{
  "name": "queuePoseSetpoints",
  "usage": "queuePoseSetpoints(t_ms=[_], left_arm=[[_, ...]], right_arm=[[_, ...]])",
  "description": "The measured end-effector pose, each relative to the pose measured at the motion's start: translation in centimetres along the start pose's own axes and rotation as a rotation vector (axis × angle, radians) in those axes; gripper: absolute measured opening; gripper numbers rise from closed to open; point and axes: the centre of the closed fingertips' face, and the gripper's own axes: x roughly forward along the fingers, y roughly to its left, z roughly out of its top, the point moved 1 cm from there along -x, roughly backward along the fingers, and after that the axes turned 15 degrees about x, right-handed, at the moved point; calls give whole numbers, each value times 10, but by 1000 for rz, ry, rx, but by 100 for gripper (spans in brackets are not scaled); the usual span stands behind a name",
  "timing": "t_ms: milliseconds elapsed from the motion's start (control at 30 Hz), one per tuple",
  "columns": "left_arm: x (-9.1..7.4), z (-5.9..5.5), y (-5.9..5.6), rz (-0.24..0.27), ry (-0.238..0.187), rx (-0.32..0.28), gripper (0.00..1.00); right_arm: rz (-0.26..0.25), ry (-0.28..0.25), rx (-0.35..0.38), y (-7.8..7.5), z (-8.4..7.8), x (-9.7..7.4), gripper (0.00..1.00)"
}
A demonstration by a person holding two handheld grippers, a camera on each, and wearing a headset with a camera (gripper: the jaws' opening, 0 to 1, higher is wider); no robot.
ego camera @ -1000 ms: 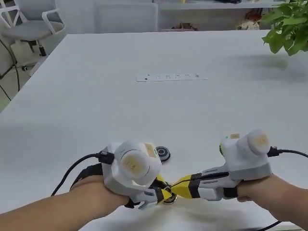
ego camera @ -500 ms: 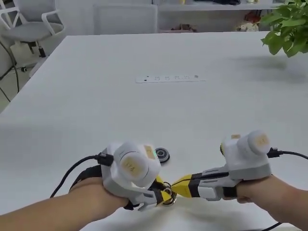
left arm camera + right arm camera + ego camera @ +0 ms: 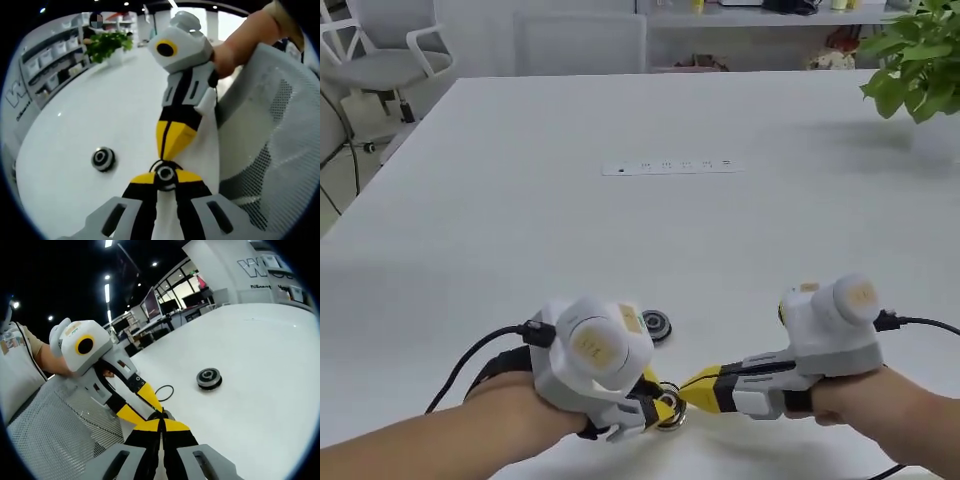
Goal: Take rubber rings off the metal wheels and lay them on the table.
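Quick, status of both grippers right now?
Left gripper: jaws closed on a metal wheel.
Right gripper: jaws closed, apparently pinching that wheel's rubber ring.

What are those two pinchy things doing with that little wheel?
A person holds a gripper in each hand over the white table. The left gripper grips a small metal wheel. The right gripper has its jaws closed at the wheel's rim, seemingly pinching its black rubber ring to pull it off. A second wheel, ring still on, waits on the table. A thin black loop, maybe a ring already removed, lies nearby.
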Motion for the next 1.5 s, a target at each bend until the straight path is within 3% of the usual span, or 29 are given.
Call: queuePoseSetpoints(t_ms=[233, 533, 900, 1500], left_arm=[[-1, 1, 0, -9, -1, -34, 14], [-9, 3, 3, -4, -4, -24, 17], [-31, 6, 5, 6, -33, -34, 24], [-69, -6, 14, 57, -50, -67, 34]], right_arm=[[-4, 3, -6, -1, 0, 0, 0], [0, -3, -3, 0, 1, -1, 0], [12, -1, -14, 5, 4, -1, 0], [36, 5, -32, 16, 13, -1, 0]])
